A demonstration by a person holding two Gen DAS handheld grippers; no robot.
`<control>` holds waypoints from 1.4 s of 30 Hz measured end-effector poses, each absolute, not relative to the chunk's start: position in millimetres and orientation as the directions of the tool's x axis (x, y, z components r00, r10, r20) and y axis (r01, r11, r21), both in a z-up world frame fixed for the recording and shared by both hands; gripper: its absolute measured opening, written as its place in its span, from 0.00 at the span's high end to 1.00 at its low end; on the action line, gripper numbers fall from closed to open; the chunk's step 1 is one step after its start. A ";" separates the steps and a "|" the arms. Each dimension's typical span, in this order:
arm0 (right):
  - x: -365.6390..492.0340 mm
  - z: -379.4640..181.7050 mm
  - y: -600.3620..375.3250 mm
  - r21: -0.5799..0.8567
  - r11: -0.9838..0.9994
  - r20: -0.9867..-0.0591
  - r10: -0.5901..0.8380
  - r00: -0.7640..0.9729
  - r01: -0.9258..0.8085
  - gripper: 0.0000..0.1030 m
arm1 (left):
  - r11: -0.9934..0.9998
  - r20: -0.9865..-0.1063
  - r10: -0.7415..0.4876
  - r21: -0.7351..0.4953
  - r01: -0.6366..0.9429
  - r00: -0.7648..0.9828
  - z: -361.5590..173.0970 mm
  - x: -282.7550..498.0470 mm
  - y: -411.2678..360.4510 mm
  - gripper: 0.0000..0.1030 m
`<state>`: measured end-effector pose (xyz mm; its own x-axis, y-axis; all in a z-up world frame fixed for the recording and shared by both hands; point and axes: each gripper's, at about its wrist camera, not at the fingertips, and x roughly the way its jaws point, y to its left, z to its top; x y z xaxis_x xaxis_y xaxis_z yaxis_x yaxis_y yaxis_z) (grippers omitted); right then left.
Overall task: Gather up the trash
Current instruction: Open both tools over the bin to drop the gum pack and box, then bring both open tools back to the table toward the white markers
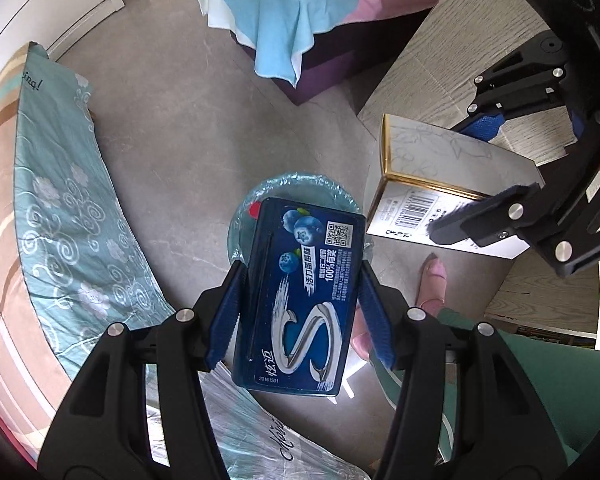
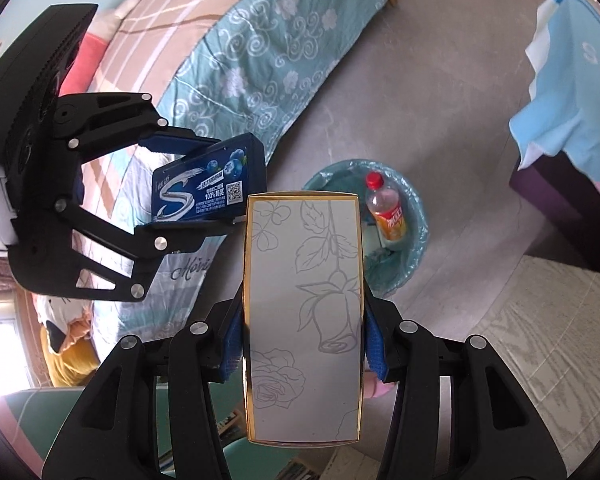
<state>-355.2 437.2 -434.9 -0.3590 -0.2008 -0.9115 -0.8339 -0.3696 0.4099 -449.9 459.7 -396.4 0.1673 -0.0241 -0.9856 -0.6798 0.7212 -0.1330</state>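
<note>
We hold both items over the bin (image 2: 414,216) so they drop straight in: left gripper (image 1: 300,312) fingers clamp the gum pack (image 1: 300,296), right gripper (image 2: 302,344) fingers clamp the box (image 2: 302,304).

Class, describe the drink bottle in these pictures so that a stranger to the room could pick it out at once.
Start at the grey floor between the floral bed and the wooden table, where a round bin lined with a pale blue bag stands. The bottle lies inside it. It is clear plastic with orange drink, a red cap and a red label, unlike the two boxes held above.
</note>
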 end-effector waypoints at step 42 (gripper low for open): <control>-293.8 -307.9 402.0 0.418 -0.283 -0.886 0.085 -0.457 -0.863 0.28 | 0.819 -0.982 0.038 -0.076 -0.569 0.186 -308.8 -433.5 423.0 0.45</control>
